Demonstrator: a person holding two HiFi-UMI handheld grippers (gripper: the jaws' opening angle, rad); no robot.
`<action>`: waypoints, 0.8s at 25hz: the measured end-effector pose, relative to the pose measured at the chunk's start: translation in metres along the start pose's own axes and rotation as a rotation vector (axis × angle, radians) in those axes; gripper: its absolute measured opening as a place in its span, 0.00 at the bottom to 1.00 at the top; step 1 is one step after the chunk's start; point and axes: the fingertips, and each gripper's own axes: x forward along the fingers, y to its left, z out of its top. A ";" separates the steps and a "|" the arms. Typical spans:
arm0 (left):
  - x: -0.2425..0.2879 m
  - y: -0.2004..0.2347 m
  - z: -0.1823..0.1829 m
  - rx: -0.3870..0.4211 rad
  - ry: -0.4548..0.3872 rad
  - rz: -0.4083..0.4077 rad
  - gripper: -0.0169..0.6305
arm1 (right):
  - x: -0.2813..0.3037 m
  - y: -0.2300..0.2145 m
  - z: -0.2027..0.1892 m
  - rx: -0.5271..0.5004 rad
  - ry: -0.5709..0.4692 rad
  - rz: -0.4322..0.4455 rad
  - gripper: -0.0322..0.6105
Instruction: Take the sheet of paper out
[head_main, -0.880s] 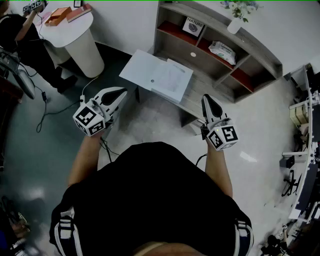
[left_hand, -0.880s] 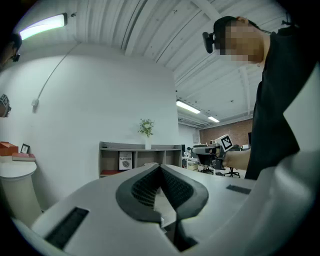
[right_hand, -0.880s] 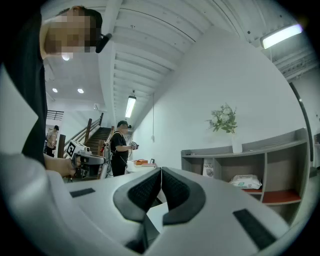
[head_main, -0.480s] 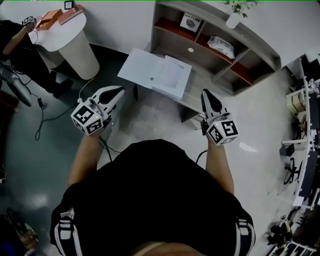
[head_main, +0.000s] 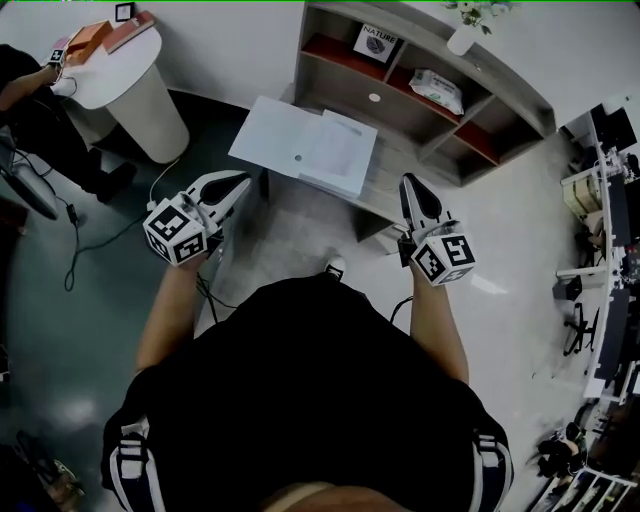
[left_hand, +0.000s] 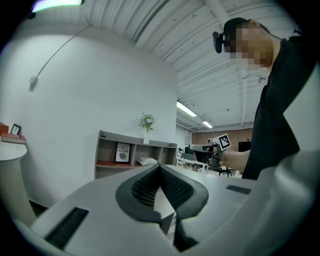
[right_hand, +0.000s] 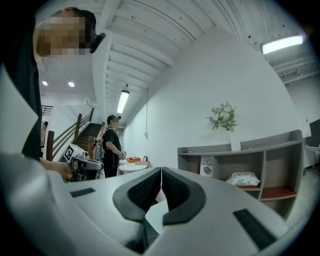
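A printed sheet of paper (head_main: 338, 152) lies on the right part of a small white table (head_main: 270, 135) ahead of me, in front of the shelf unit. My left gripper (head_main: 238, 184) hovers short of the table's near left corner, jaws shut and empty. My right gripper (head_main: 409, 185) is held off the table's right side, also shut with nothing in it. In the left gripper view the gripper (left_hand: 160, 168) has its pads pressed together; the right gripper view shows the same for that gripper (right_hand: 161, 173). Neither touches the paper.
A grey shelf unit (head_main: 440, 55) with a wipes pack (head_main: 437, 90), a framed picture (head_main: 375, 42) and a plant vase (head_main: 462, 38) stands behind the table. A round white pedestal table (head_main: 130, 75) and a person (head_main: 25, 85) are at the far left. Cables (head_main: 95, 228) run on the floor.
Both grippers stay shut and keep nearly the same pose. The view has shifted slightly, and the person by the round table has moved further left.
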 end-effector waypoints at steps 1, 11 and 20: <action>0.002 0.003 0.000 0.000 -0.002 0.001 0.06 | 0.004 -0.002 -0.001 0.002 0.004 0.005 0.08; 0.025 0.031 -0.010 -0.006 0.001 0.044 0.06 | 0.034 -0.032 -0.019 0.013 0.040 0.010 0.08; 0.069 0.050 -0.005 0.003 0.017 0.067 0.06 | 0.060 -0.082 -0.037 0.030 0.075 0.017 0.08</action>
